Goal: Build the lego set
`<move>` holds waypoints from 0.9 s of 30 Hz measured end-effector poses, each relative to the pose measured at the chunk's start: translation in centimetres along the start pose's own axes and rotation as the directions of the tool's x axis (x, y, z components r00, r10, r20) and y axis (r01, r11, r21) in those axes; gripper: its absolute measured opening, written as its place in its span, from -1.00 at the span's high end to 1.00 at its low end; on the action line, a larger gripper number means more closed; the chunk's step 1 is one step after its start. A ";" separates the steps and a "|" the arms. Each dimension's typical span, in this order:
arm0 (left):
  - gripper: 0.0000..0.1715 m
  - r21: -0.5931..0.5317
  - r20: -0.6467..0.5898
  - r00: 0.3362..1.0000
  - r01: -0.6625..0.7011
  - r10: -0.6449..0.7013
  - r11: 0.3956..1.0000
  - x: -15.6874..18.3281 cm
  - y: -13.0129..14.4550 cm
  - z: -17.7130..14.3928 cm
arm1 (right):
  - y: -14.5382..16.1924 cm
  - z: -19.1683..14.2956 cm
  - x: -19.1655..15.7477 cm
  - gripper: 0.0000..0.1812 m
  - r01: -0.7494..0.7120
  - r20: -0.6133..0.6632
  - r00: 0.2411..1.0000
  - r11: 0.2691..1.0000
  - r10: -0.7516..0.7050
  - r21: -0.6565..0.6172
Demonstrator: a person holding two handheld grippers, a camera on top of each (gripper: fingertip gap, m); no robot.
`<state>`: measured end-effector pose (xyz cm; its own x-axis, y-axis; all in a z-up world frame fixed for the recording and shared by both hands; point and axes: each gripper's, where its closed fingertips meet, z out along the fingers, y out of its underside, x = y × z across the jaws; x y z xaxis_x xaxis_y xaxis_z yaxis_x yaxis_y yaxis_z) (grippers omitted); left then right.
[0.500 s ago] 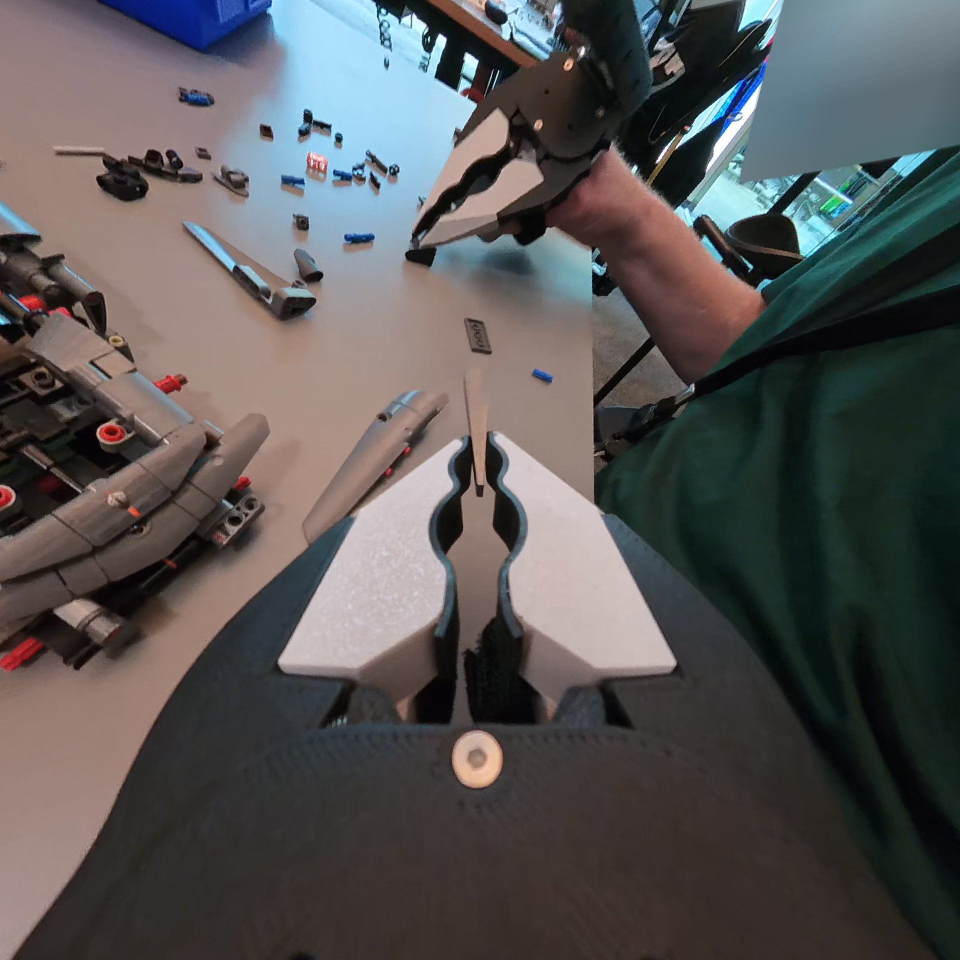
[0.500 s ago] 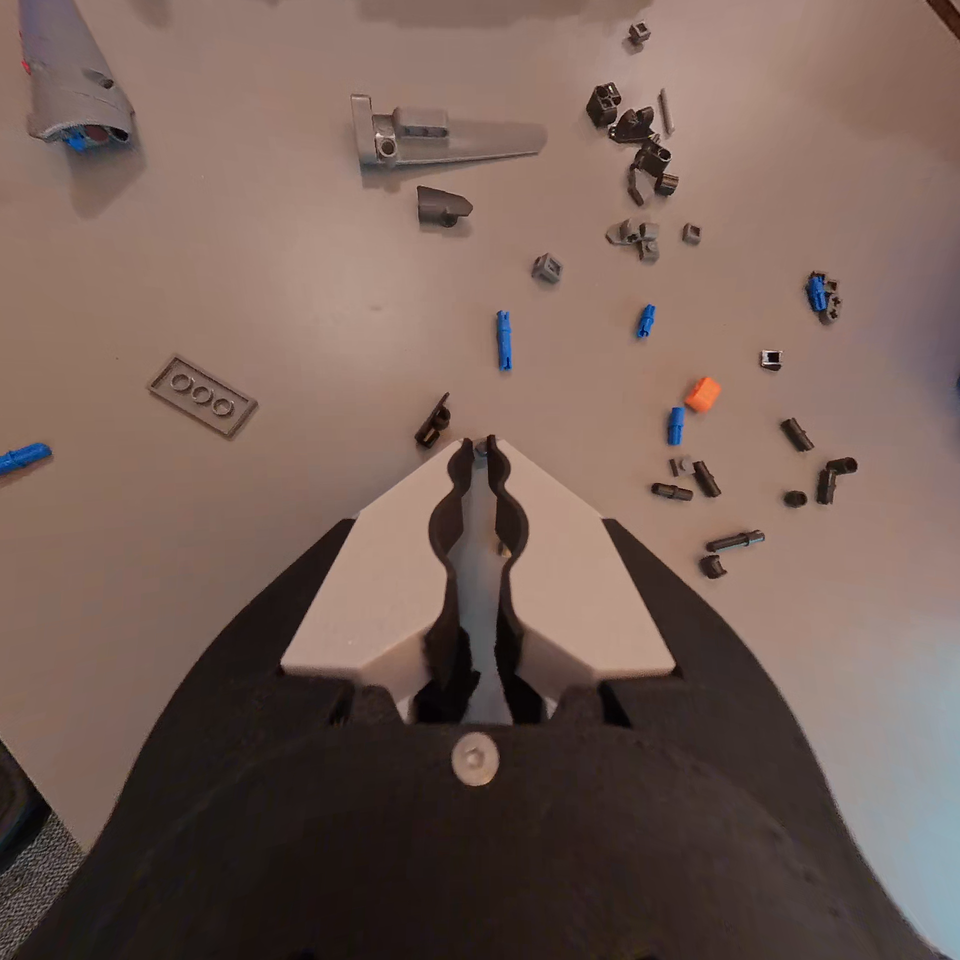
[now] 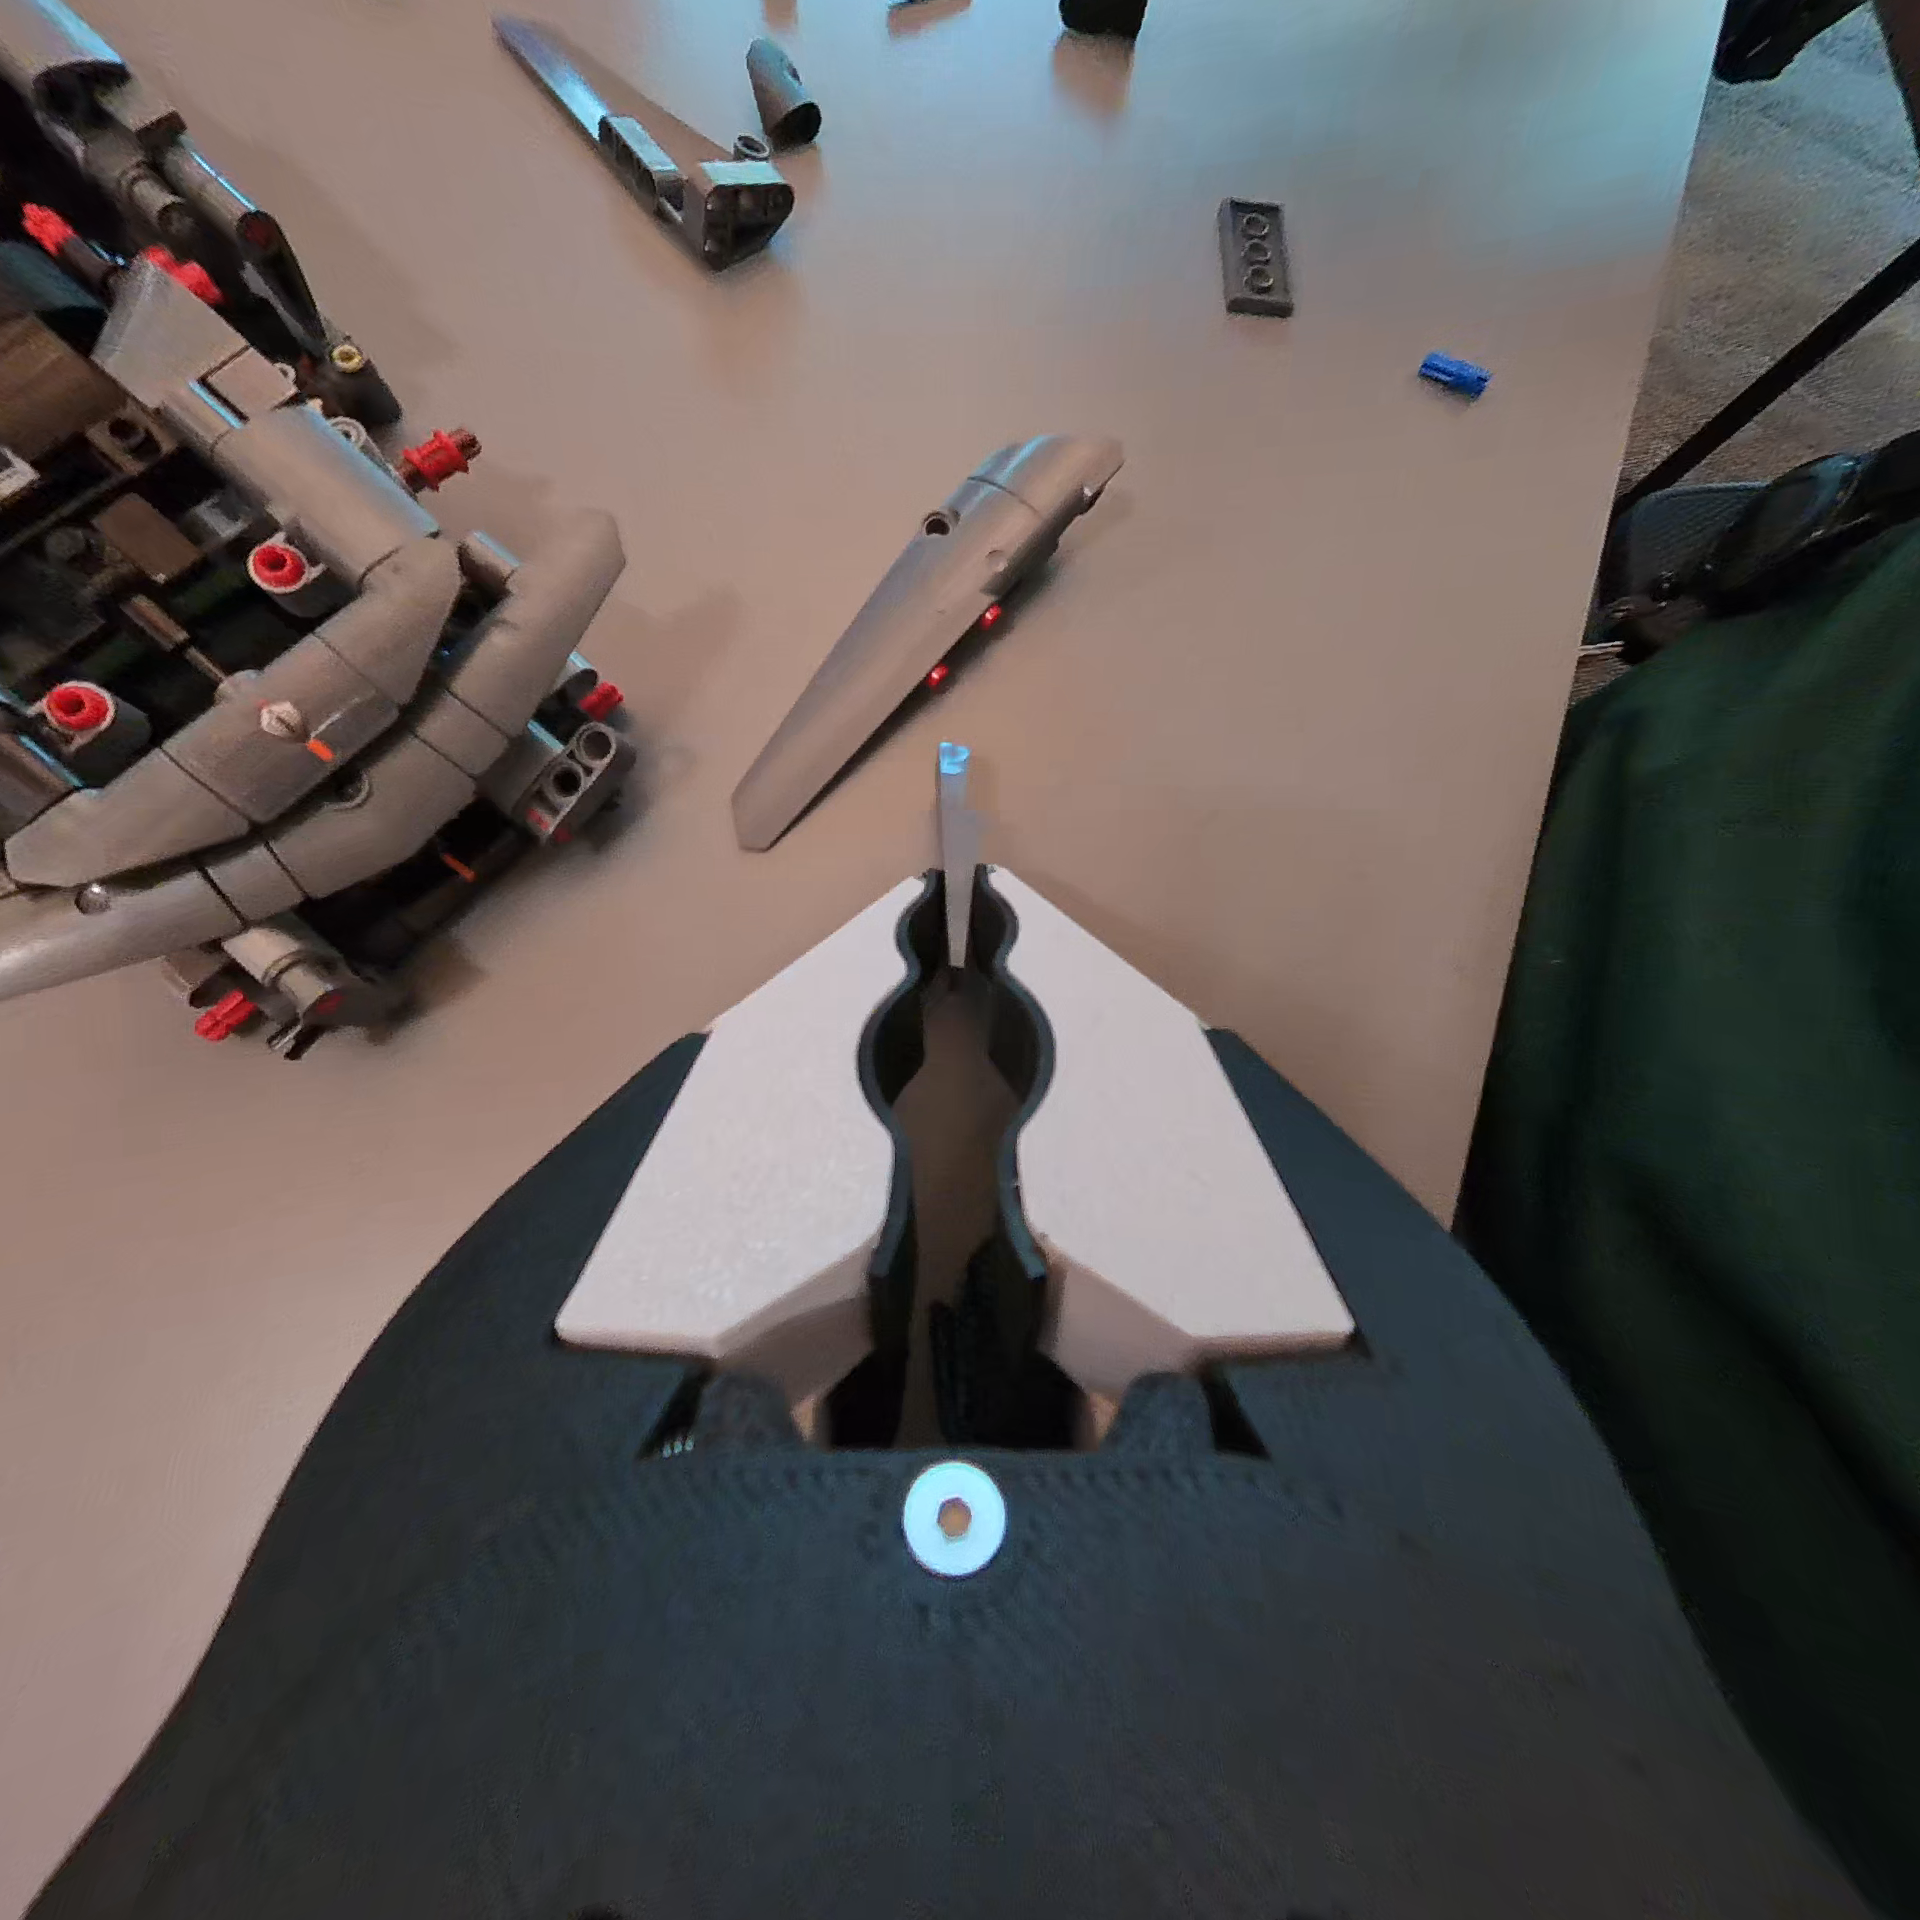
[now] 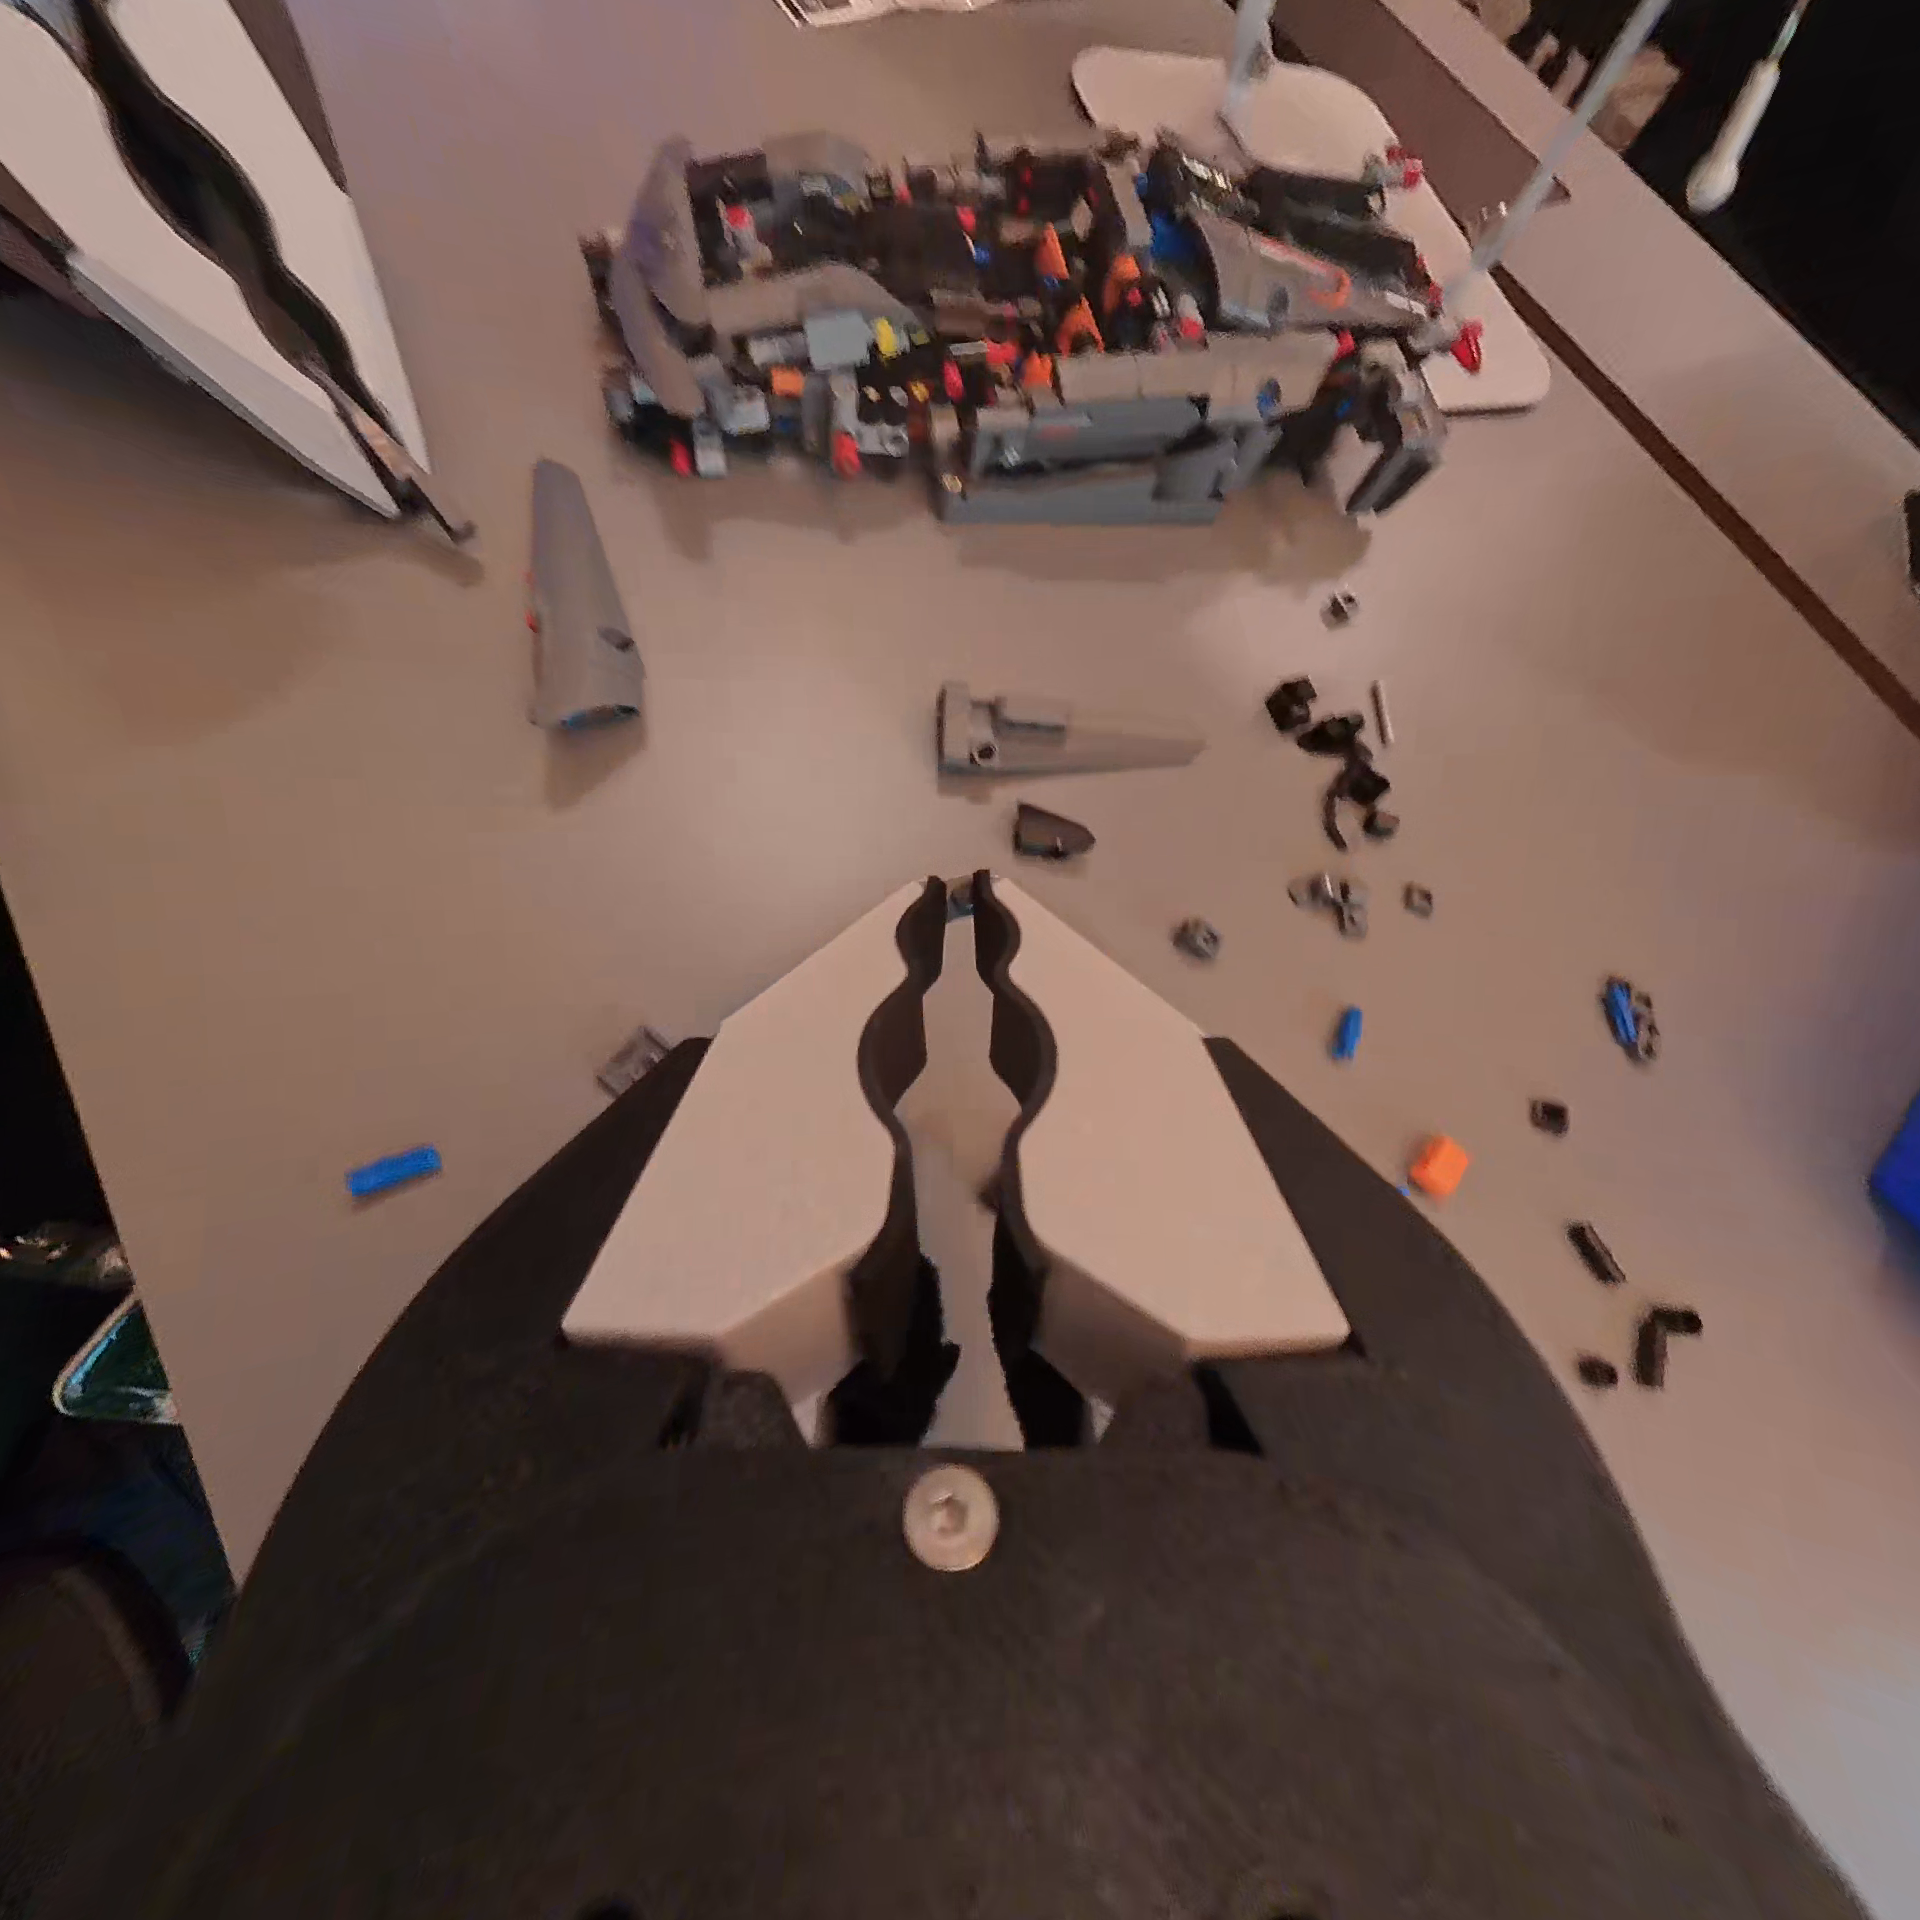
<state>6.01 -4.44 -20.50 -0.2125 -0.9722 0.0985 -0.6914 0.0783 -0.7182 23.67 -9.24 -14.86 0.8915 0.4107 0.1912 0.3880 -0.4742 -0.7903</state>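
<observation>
Surface: grey table (image 4: 312,935), with loose Lego parts scattered on it and a large grey model (image 4: 1039,343) standing at its far side; a green sleeve shows at the right edge of the left wrist view.
Left gripper (image 3: 954,883): jaws pressed together on a thin grey blade piece (image 3: 956,831), which sticks straight out past the fingertips, above the table and near the pointed end of a long grey fairing panel (image 3: 914,634).
Right gripper (image 4: 960,896): jaws nearly together, pinching a small dark piece with a bit of blue (image 4: 961,899) at the very tips; its exact kind is too blurred to tell.
Model: its grey curved shell and red pins (image 3: 436,457) lie to the left in the left wrist view, well apart from both held parts.
Step in hand: probably bringing the two held parts together for joining, since each gripper carries one.
How to do it well: line up the small piece's axis with a hole or edge on the blade before pushing; keep both pinches firm, as each part is held only at the tips and could pivot.
Risk: the small piece may twist or pop out under side load, so the push should run straight along the fingers.
Spare parts: blue pins (image 4: 1347,1034), an orange piece (image 4: 1439,1164) and black connectors (image 4: 1340,758) lie to the right, within reach.
</observation>
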 end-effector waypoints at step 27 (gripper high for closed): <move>0.96 0.009 0.166 0.984 -0.069 0.066 0.998 -2.0 0.0 -0.8 | -8.1 3.1 -6.0 0.97 0.041 0.236 0.967 0.970 -0.099 0.242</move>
<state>5.93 -2.34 -20.13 -0.1404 -0.9880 -0.0646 -0.6690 0.1428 -0.7294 14.50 -5.47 -11.41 0.7682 0.6277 0.1263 0.3561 -0.2549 -0.8990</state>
